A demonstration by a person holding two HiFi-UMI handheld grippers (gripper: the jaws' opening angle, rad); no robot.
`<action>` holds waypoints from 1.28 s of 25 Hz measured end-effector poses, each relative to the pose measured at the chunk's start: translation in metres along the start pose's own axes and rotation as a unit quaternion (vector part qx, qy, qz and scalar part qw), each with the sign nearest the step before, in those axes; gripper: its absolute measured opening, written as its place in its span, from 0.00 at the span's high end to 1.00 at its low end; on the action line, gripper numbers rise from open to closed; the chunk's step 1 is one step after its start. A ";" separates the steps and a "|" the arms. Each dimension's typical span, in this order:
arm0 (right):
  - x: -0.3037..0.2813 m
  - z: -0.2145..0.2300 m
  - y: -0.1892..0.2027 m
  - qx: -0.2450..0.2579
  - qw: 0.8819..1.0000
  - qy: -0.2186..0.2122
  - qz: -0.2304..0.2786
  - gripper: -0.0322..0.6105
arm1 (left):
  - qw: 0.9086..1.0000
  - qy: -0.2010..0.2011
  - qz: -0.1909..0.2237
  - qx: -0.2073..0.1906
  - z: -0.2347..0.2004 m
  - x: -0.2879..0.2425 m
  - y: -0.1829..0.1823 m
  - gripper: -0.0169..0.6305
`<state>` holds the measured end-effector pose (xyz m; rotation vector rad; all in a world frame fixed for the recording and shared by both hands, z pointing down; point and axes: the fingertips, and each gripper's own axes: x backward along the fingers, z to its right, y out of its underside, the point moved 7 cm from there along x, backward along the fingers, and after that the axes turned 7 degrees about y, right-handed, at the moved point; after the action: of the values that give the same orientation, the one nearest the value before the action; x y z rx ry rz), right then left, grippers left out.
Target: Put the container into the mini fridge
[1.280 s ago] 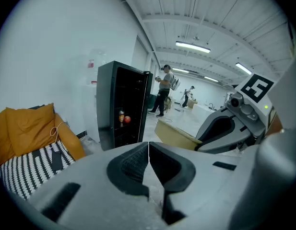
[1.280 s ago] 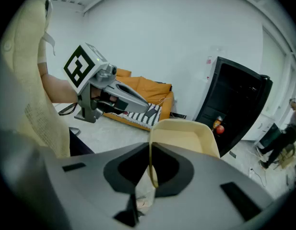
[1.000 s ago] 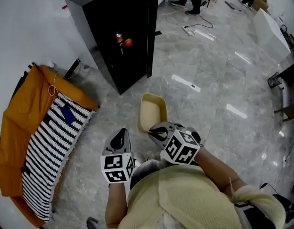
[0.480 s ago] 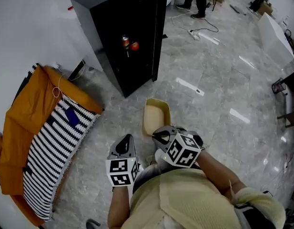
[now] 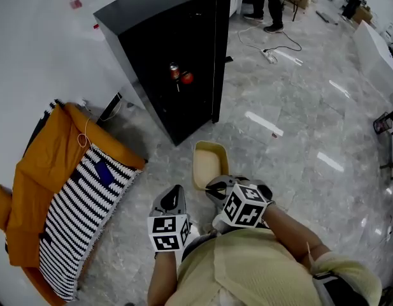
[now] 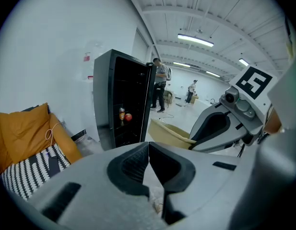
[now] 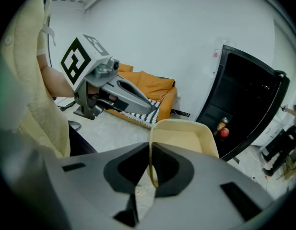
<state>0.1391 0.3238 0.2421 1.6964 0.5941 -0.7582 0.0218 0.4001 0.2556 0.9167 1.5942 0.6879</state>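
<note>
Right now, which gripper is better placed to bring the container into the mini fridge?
Probably the right. The right gripper is shut on the rim of the container, facing the open mini fridge. The left gripper is shut on nothing, beside it.

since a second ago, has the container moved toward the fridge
Yes. Held in the right gripper, the container has come nearer the fridge: in the head view the gap between it and the fridge's base has narrowed.

- I hold a cream rectangular plastic container (image 5: 207,161), empty, its near rim between the fingers (image 7: 174,171) of my right gripper (image 7: 150,171).
- The black mini fridge (image 5: 177,75) stands door open, well beyond those fingers.
</note>
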 end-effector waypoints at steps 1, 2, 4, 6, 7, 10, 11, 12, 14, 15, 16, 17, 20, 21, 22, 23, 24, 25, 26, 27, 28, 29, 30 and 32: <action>-0.001 0.005 0.000 0.002 1.000 -0.003 0.001 0.89 | 1.000 0.001 -0.001 -0.001 0.000 -0.006 -0.004 0.94; -0.002 0.009 0.000 0.004 1.000 -0.006 0.002 0.89 | 1.000 0.002 -0.003 -0.002 0.000 -0.011 -0.008 0.94; -0.003 0.018 -0.001 0.007 1.000 -0.010 0.005 0.89 | 1.000 0.003 -0.007 -0.002 0.000 -0.020 -0.015 0.94; -0.003 0.027 -0.001 0.008 1.000 -0.014 0.008 0.89 | 1.000 0.004 -0.011 0.000 0.001 -0.027 -0.022 0.94; -0.003 0.031 -0.001 0.008 1.000 -0.015 0.009 0.89 | 1.000 0.005 -0.013 0.001 0.001 -0.031 -0.024 0.94; -0.005 0.044 0.002 0.010 1.000 -0.020 0.011 0.89 | 1.000 0.006 -0.021 0.004 0.001 -0.043 -0.029 0.94; -0.006 0.047 0.004 0.011 1.000 -0.022 0.011 0.89 | 1.000 0.007 -0.024 0.005 0.001 -0.047 -0.030 0.94; -0.006 0.050 0.006 0.012 1.000 -0.024 0.012 0.89 | 1.000 0.008 -0.027 0.006 0.001 -0.051 -0.032 0.94; -0.006 0.055 0.009 0.013 0.999 -0.027 0.012 0.89 | 0.999 0.012 -0.028 0.011 0.003 -0.057 -0.035 0.94; -0.006 0.057 0.011 0.012 0.999 -0.028 0.012 0.89 | 0.999 0.014 -0.026 0.015 0.004 -0.060 -0.037 0.94; -0.006 0.059 0.013 0.011 0.999 -0.028 0.012 0.89 | 0.999 0.017 -0.024 0.018 0.005 -0.062 -0.039 0.94; -0.007 0.061 0.015 0.011 0.999 -0.029 0.012 0.89 | 0.999 0.020 -0.024 0.019 0.006 -0.065 -0.041 0.94; -0.012 0.068 0.017 0.007 0.999 -0.033 0.012 0.89 | 0.999 0.023 -0.034 0.012 0.007 -0.073 -0.043 0.94; -0.014 0.070 0.017 0.005 0.999 -0.035 0.012 0.89 | 0.999 0.023 -0.039 0.008 0.006 -0.076 -0.043 0.94; -0.016 0.071 0.017 0.004 0.999 -0.037 0.012 0.89 | 0.999 0.022 -0.044 0.006 0.005 -0.078 -0.043 0.94; -0.018 0.072 0.018 0.002 0.999 -0.039 0.011 0.89 | 0.999 0.023 -0.047 0.005 0.004 -0.080 -0.043 0.94; -0.020 0.073 0.018 0.001 0.999 -0.041 0.009 0.89 | 0.998 0.024 -0.050 0.005 0.002 -0.082 -0.043 0.94; -0.024 0.075 0.019 -0.001 0.999 -0.042 0.007 0.89 | 0.998 0.026 -0.052 0.005 -0.001 -0.085 -0.043 0.94; -0.027 0.077 0.019 -0.004 0.999 -0.042 0.004 0.89 | 0.998 0.029 -0.052 0.005 -0.004 -0.088 -0.044 0.94; -0.031 0.080 0.018 -0.007 0.999 -0.042 0.002 0.89 | 0.998 0.033 -0.053 0.006 -0.008 -0.091 -0.046 0.94; -0.035 0.083 0.018 -0.010 0.999 -0.041 -0.001 0.89 | 0.998 0.038 -0.053 0.006 -0.013 -0.096 -0.047 0.94; -0.039 0.086 0.017 -0.014 0.999 -0.039 -0.005 0.89 | 0.998 0.043 -0.053 0.005 -0.018 -0.100 -0.049 0.94; -0.043 0.090 0.016 -0.017 0.999 -0.036 -0.009 0.89 | 0.997 0.048 -0.055 0.003 -0.022 -0.105 -0.051 0.94; -0.049 0.097 0.014 -0.027 0.999 -0.031 -0.017 0.89 | 0.996 0.059 -0.060 -0.003 -0.030 -0.113 -0.056 0.94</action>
<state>0.0991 0.2267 0.2721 1.6110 0.5953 -0.8091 -0.0101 0.2759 0.2746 0.7820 1.7369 0.6724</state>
